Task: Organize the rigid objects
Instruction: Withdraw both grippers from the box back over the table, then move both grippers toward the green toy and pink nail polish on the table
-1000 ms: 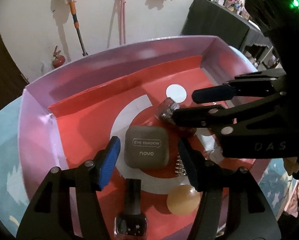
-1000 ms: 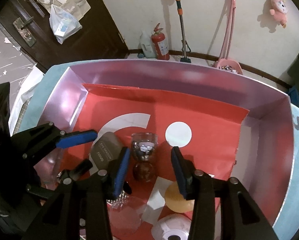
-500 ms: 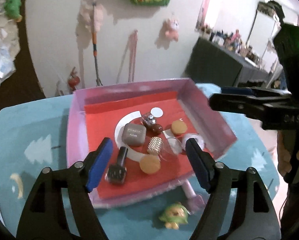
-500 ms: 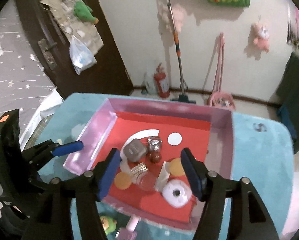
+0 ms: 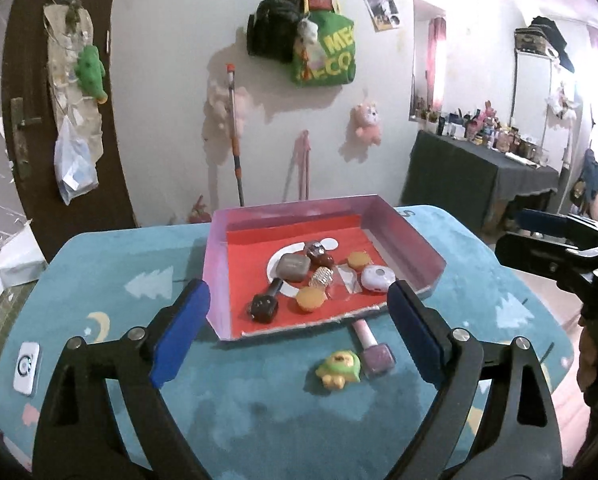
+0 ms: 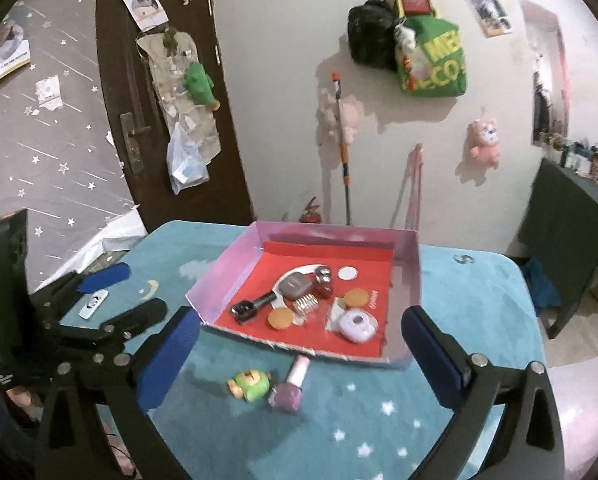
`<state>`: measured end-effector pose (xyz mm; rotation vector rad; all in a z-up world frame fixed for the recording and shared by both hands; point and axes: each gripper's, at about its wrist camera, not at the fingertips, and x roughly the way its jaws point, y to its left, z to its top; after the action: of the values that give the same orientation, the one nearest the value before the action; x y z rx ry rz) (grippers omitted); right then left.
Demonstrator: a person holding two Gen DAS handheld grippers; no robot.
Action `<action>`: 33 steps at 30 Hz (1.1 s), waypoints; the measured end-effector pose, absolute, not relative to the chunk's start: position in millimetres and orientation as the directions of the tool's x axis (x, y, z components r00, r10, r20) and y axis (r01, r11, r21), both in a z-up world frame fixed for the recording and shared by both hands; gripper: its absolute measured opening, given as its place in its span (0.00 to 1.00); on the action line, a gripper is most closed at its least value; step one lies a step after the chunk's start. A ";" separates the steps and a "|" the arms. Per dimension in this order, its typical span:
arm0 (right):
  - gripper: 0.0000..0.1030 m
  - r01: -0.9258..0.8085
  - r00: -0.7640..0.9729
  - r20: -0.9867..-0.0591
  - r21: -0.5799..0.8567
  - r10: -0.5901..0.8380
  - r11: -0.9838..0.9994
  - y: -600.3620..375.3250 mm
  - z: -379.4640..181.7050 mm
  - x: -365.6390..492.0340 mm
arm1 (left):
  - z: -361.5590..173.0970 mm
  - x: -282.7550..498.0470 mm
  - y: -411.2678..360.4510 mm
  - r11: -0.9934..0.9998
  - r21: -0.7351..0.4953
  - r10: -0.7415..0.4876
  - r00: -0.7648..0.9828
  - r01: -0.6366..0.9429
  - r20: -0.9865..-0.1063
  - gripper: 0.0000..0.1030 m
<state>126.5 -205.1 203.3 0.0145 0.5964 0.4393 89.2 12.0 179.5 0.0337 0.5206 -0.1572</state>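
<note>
Your left gripper (image 5: 295,330) and right gripper (image 6: 299,356): jaws opening, empty. Only left view shows dresser (image 5: 479,176), 2 o'clock of tray (image 5: 403,232).

Home bedroom: plush toys (image 5: 366,125), cluttered dresser (image 5: 479,168).

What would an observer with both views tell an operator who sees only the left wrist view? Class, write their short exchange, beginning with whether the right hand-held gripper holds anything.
Operator: I see only the edge of the right hand-held gripper. Is it holding anything?
Observer: No. Its jaws are opening, with both blue pads wide apart and nothing between them.
Operator: My left hand-held gripper, jaws opening and empty, hides the near right corner of the box. What is there?
Observer: Bare red lining. The lavender round case lies just left of it.
Operator: What is printed on the cloth nearest the right hand?
Observer: White stars, to the right of the purple nail polish bottle.
</note>
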 end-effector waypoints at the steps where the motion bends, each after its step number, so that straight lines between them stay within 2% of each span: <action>1: 1.00 -0.381 0.749 -0.534 0.135 0.391 0.915 -208.2 199.2 119.1 | 176.8 85.4 10.6 0.987 -0.011 -0.143 0.855 0.158 -0.499 0.89; 12: 1.00 -0.278 0.769 -0.571 0.109 0.289 0.954 -225.2 122.5 103.5 | 116.0 85.3 9.7 0.987 -0.069 -0.157 0.825 0.142 -0.543 0.89; 17: 1.00 -0.248 0.771 -0.578 0.115 0.267 0.962 -227.9 96.1 110.2 | 95.1 96.5 8.4 0.990 -0.047 -0.138 0.822 0.135 -0.553 0.89; 29: 1.00 -0.220 0.765 -0.601 0.096 0.233 0.971 -227.8 63.1 129.4 | 59.7 117.9 7.2 0.990 -0.080 -0.143 0.783 0.119 -0.606 0.89; 33: 1.00 -0.207 0.753 -0.610 0.134 0.245 0.969 -232.6 60.4 134.6 | 52.6 121.8 5.5 0.989 -0.086 -0.146 0.762 0.119 -0.630 0.89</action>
<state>134.6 -232.6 60.4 0.0589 0.6741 0.2467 121.8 5.5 52.6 -0.0413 0.6890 -0.1440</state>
